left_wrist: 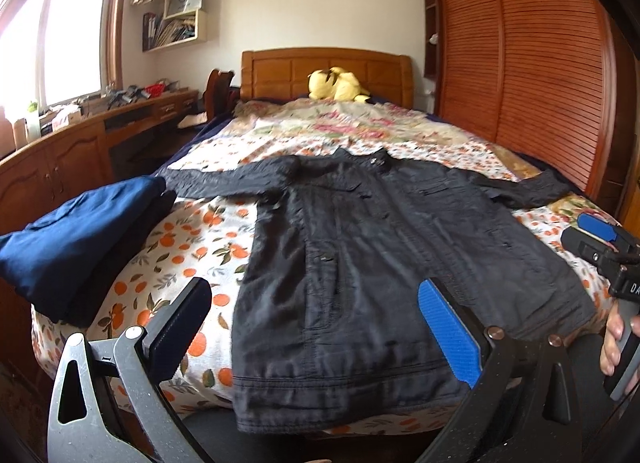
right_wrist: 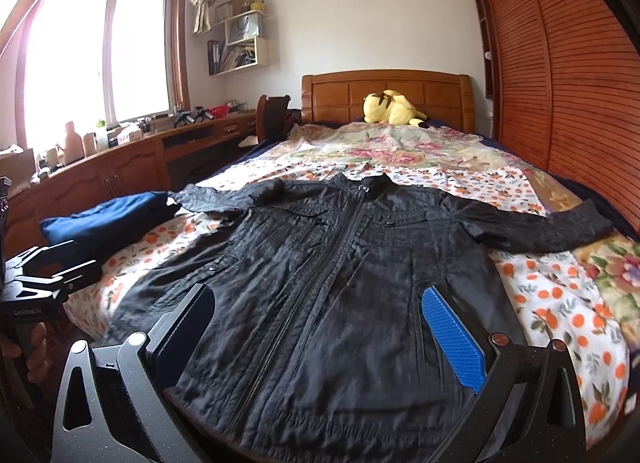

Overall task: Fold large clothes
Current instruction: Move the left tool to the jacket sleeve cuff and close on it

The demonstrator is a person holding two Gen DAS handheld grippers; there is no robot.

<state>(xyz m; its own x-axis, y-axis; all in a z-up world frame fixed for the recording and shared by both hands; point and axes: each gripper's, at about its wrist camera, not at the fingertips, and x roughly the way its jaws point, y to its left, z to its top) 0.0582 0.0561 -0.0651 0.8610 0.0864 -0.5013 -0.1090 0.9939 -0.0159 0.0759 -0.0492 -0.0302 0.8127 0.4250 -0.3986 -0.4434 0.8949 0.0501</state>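
Note:
A black zip jacket (left_wrist: 380, 255) (right_wrist: 352, 295) lies flat and face up on the bed, collar toward the headboard, both sleeves spread out sideways. My left gripper (left_wrist: 316, 327) hangs open above the hem's left half, nothing between its fingers. My right gripper (right_wrist: 316, 335) is open too, over the hem's middle and right side, not touching the cloth as far as I can see. In the left wrist view the right gripper (left_wrist: 600, 239) shows at the right edge, held by a hand (left_wrist: 612, 343).
A folded navy garment (left_wrist: 76, 239) (right_wrist: 108, 219) sits on the bed's left edge. A yellow plush toy (left_wrist: 338, 85) rests by the wooden headboard (left_wrist: 280, 71). A wooden desk (left_wrist: 80, 143) runs along the left wall; slatted wardrobe doors (left_wrist: 528, 63) stand on the right.

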